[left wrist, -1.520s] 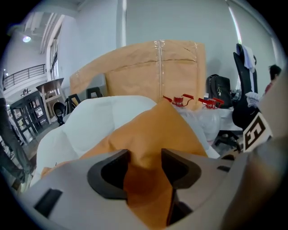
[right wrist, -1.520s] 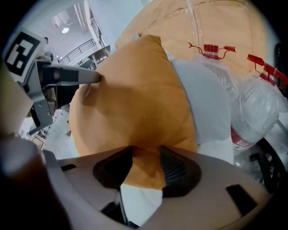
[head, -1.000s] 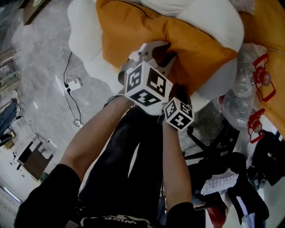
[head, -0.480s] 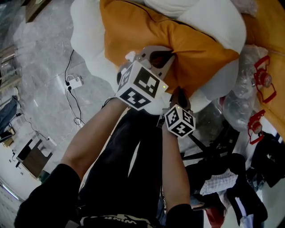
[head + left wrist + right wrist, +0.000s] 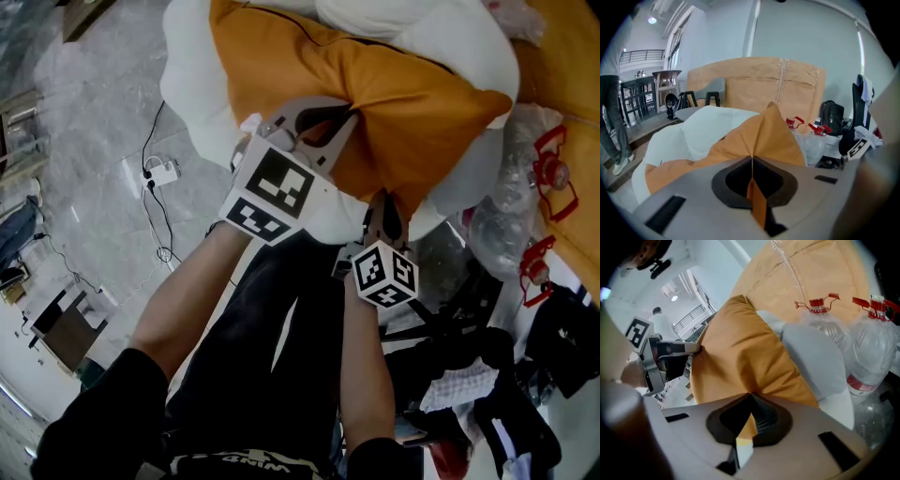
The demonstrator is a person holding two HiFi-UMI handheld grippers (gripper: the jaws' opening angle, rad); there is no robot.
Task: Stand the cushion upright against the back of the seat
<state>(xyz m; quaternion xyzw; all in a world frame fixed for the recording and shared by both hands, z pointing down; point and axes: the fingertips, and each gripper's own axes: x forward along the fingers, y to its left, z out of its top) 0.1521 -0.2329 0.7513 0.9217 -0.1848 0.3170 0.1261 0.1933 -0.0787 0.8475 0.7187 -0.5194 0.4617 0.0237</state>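
An orange cushion lies tilted on a white padded seat. My left gripper is shut on the cushion's near edge; in the left gripper view a fold of orange fabric is pinched between the jaws, with the cushion rising behind it. My right gripper is shut on the cushion's lower right edge; the right gripper view shows the fabric squeezed between its jaws and the cushion bulging above. The left gripper also shows there at the left.
Large clear water bottles with red handles stand right of the seat, also in the right gripper view. Behind the seat stands a cardboard panel. A power strip with cables lies on the marble floor. Dark bags and clothes sit at lower right.
Both grippers have risen toward the camera, and the cushion's near edge has come up with them. The left gripper's cube has drifted left, the right one's lower.
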